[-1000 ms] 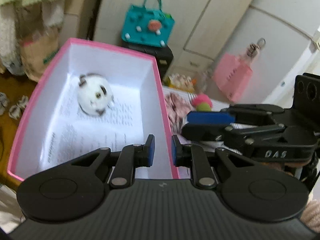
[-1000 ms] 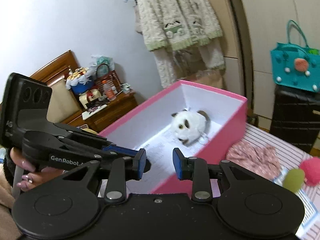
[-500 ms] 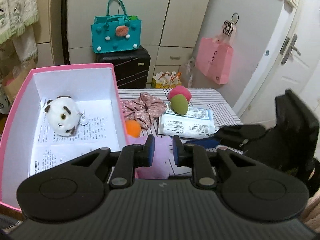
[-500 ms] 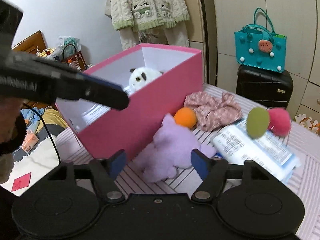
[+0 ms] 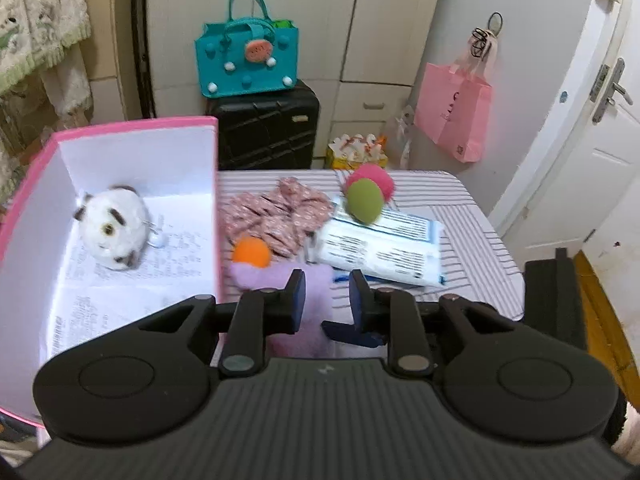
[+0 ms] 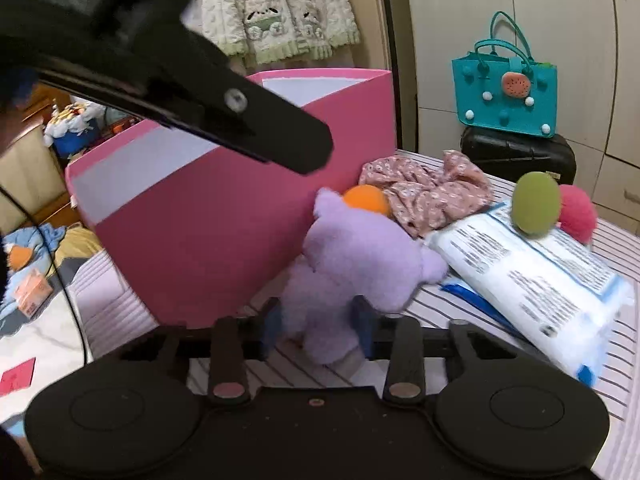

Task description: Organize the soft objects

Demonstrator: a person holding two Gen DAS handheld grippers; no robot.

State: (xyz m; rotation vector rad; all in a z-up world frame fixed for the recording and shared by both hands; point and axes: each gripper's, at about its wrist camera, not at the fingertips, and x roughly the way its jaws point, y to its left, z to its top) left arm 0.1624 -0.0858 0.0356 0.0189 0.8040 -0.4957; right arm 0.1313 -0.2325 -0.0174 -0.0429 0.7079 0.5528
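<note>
Left-wrist view, left to right: a pink box [image 5: 132, 128] with white inner walls stands at the left edge of the striped table [image 5: 472, 240]; a white plush [image 5: 114, 226] lies inside it on a printed sheet. Just right of the box wall lie an orange ball [image 5: 251, 251], a floral cloth [image 5: 280, 212] and a purple plush [image 5: 308, 304]. Further right, a green ball [image 5: 364, 202] and a pink ball [image 5: 378, 180] rest at the far end of a wipes pack [image 5: 384, 248]. The left gripper [image 5: 326, 298] hovers above the purple plush, its jaws a narrow gap apart, having just opened slightly, and holds nothing.

Right-wrist view: the right gripper [image 6: 318, 322] has just closed its jaws, and both pads now press into the lower part of the purple plush, which lies on the table beside the box's outer wall, the orange ball touching its top. A black gripper body, blurred, crosses the upper left.
</note>
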